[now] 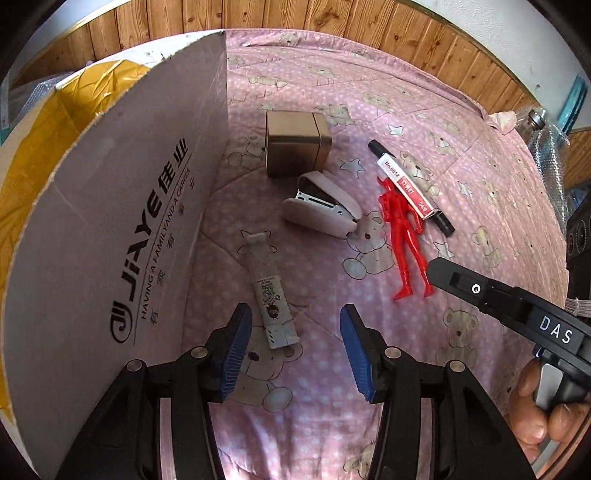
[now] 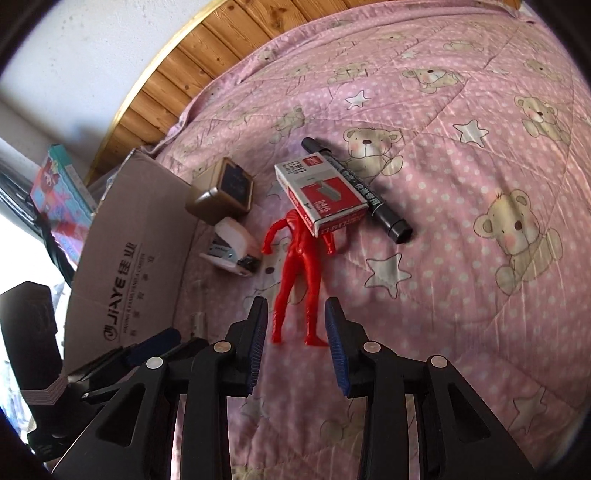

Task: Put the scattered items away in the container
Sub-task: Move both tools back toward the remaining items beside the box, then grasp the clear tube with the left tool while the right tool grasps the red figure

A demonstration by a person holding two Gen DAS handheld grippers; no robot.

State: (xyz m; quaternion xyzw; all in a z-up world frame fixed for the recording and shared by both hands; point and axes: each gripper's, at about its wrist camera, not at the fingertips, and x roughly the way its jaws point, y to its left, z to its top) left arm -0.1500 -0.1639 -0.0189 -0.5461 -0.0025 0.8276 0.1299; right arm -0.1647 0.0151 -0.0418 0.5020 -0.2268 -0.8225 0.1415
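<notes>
Right tool (image 2: 295, 347) gapes empty, its blue pads flanking the red figurine's (image 2: 295, 273) feet at frame centre. Its long axis runs straight ahead. Left tool (image 1: 295, 347), also wide open, hovers by the grey tube (image 1: 271, 291).

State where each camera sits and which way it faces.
Left wrist: behind the open left tongs, facing the grey tube beside the cardboard box; a hand holds the right tool.
Right wrist: behind the open right tongs, facing the red figure.
Shared: red figure, stapler, marker, box.

Bedroom: teddy-bear quilt (image 1: 369, 96), wood-panelled wall (image 1: 295, 18)
</notes>
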